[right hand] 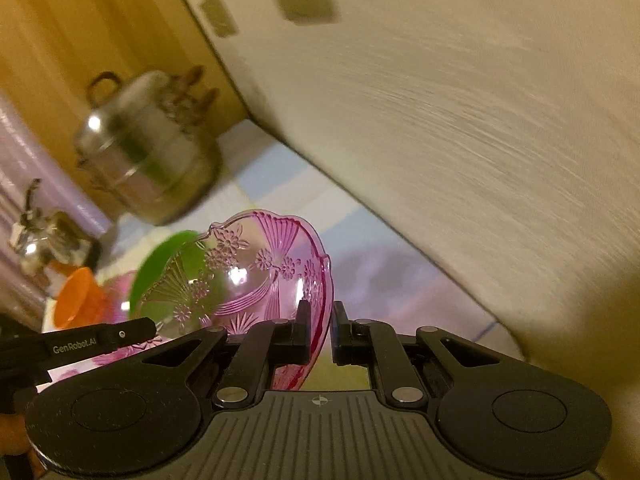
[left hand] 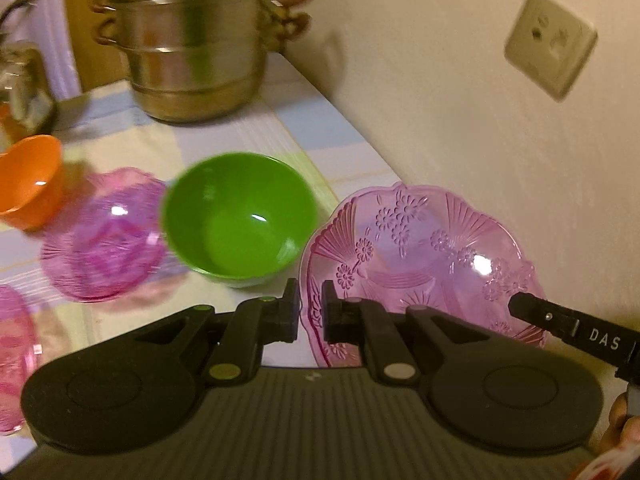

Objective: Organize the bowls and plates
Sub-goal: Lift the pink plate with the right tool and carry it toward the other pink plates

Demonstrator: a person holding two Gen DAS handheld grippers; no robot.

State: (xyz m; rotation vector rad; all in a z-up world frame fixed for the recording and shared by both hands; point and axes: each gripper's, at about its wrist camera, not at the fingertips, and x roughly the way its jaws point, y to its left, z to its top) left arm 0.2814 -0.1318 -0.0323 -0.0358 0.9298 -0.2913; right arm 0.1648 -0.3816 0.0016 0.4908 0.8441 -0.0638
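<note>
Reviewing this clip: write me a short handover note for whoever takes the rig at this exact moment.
Left tool: shut on the near rim of the pink patterned plate.
Right tool: shut on the same plate's opposite rim; the plate is held between both, tilted, by the wall.
On the table: green bowl, orange bowl, a second pink plate, part of another pink dish at the left edge.
Done: nothing visibly stacked yet.
Left: set this plate down, group plates and bowls.
</note>
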